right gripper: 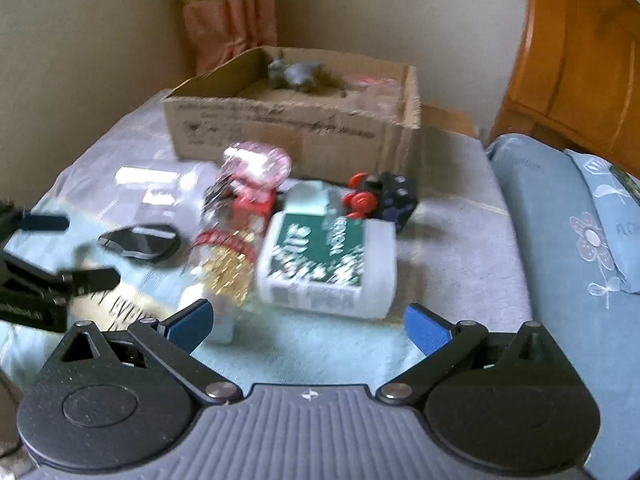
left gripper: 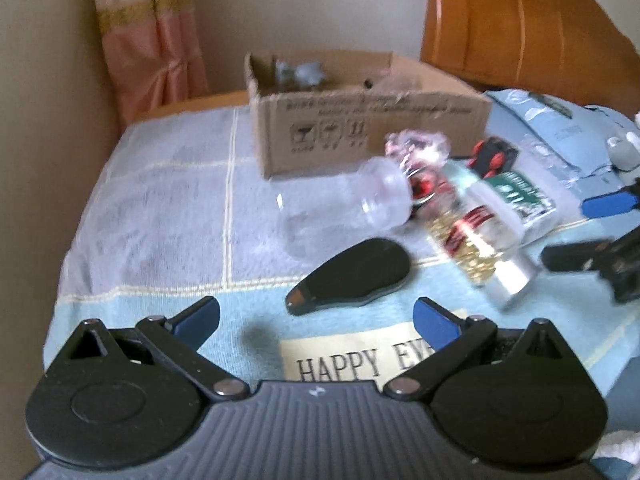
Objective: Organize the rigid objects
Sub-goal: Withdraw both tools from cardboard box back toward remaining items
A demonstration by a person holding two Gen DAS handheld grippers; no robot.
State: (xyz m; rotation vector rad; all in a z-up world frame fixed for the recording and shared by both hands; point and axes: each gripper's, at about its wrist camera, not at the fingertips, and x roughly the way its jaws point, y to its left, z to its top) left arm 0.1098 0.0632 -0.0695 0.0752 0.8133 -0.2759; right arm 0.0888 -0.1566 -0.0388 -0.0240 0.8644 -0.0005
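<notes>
Both claws hang with jaws spread wide, grasping nothing. Just ahead of the right gripper [right gripper: 308,326] lies the green-labelled container [right gripper: 326,264]; the cardboard box [right gripper: 296,136] stands beyond it. Better to close squarely across its narrow sides (the plastic looks slippery). The left gripper [left gripper: 316,320] faces the black flat object [left gripper: 352,276].

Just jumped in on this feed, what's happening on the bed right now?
A person holds two grippers over a towel-covered bed; both the left gripper and the right gripper are open and empty. Loose items lie in a cluster: a clear plastic jar, a black oval case, a bottle with gold contents and a white box with a green label. The cardboard box behind them already holds a grey figurine. Nothing is being gripped yet.
</notes>
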